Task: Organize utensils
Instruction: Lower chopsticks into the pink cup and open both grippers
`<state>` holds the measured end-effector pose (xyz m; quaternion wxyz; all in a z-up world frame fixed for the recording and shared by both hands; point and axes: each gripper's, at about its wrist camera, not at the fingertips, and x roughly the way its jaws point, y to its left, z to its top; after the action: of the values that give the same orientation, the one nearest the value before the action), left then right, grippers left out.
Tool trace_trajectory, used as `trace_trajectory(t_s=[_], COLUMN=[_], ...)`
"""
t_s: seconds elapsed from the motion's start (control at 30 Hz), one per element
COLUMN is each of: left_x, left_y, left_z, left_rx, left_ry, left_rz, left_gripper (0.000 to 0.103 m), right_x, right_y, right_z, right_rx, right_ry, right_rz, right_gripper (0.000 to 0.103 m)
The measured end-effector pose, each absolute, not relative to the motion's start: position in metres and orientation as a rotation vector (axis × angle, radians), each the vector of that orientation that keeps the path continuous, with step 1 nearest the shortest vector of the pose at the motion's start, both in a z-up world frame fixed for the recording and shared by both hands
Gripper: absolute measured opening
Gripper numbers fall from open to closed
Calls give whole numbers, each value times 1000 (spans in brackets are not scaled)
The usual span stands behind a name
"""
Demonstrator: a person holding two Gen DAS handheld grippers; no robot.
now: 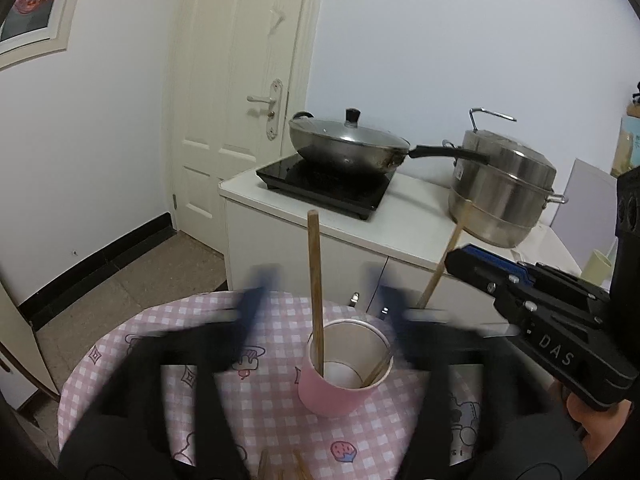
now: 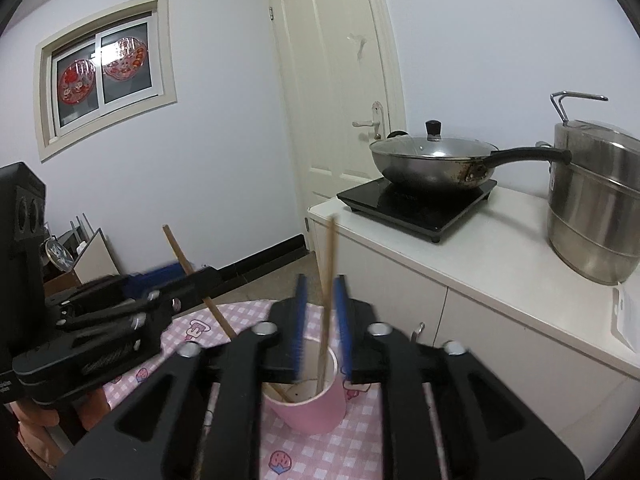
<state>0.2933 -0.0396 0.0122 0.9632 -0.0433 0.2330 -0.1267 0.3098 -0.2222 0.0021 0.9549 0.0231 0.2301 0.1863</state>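
A pink cup point(image 1: 344, 372) stands on the checked desk point(image 1: 248, 404) with two chopsticks point(image 1: 316, 288) leaning inside it. The left claw point(image 1: 320, 312) is spread wide, holding nothing. The right claw point(image 2: 322, 324) is slightly parted around one upright chopstick point(image 2: 327, 300), pads apart from it.

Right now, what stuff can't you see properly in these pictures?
- Left gripper, left wrist view: fingers smeared by motion blur, so the grip is unclear.
- Wooden sticks at that view's bottom edge: cut off, count unknown.
- Pink cup, right wrist view: the right gripper hides part of its rim.
- Steamer pot: cut by the right edge.
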Motion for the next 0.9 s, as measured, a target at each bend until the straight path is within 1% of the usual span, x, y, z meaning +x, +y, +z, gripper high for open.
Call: trace_trajectory(t_s=[0.23,0.43,0.7,0.9], left_x=[275,252,224,211], left_y=[-32,-17,16,37], left_z=[16,8,-24,-61], left_rx=[-66,-16,23,48], left_ry=[489,546,691,825], left_rz=[-247,-238,-233,-213], left_gripper=[69,69,69,69], right_x=[295,274,247,236], right_y=[-228,-224,-206,-191], right_z=[1,-9,-37,-65], right_rx=[57,44,20,13], right_ry=[486,533,629,740], right_rz=[380,401,457,504], right_gripper=[28,30,33,34])
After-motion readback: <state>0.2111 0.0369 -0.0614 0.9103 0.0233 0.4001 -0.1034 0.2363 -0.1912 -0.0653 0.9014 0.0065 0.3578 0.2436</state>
